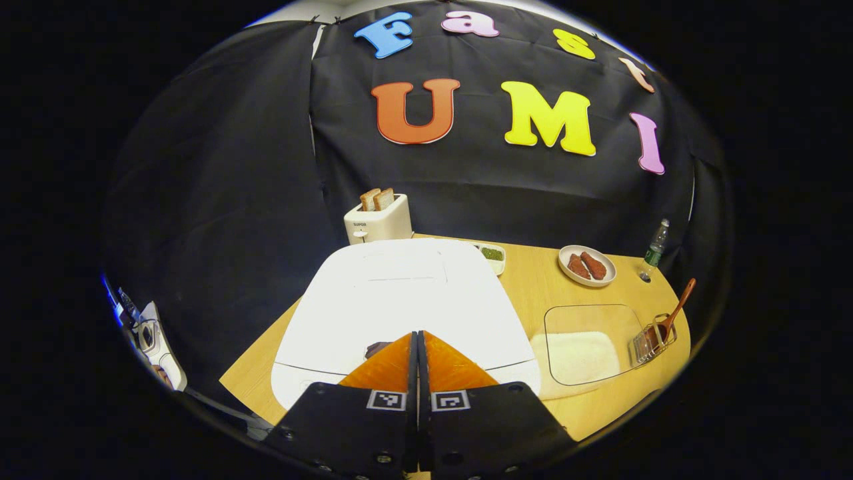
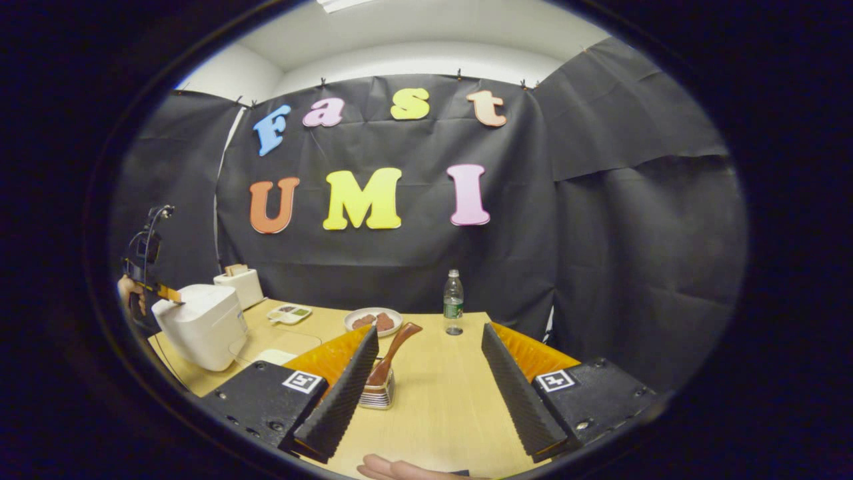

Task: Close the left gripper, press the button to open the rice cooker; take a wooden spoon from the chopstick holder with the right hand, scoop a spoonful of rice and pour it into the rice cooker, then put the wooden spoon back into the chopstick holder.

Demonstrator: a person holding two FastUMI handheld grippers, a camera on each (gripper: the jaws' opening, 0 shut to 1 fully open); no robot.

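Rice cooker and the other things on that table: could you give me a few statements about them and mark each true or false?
1. The rice cooker's lid is down. True.
2. The wooden spoon lies flat on the table. False: it stands in the chopstick holder, handle up.
3. The left gripper has its fingers together, at the cooker's front edge. True.
4. The right gripper is shut on the spoon. False: its fingers stand wide apart, holding nothing.
5. The toaster is empty. False: two slices of bread stick out of it.
6. A plastic bottle stands upright near the wall. True.
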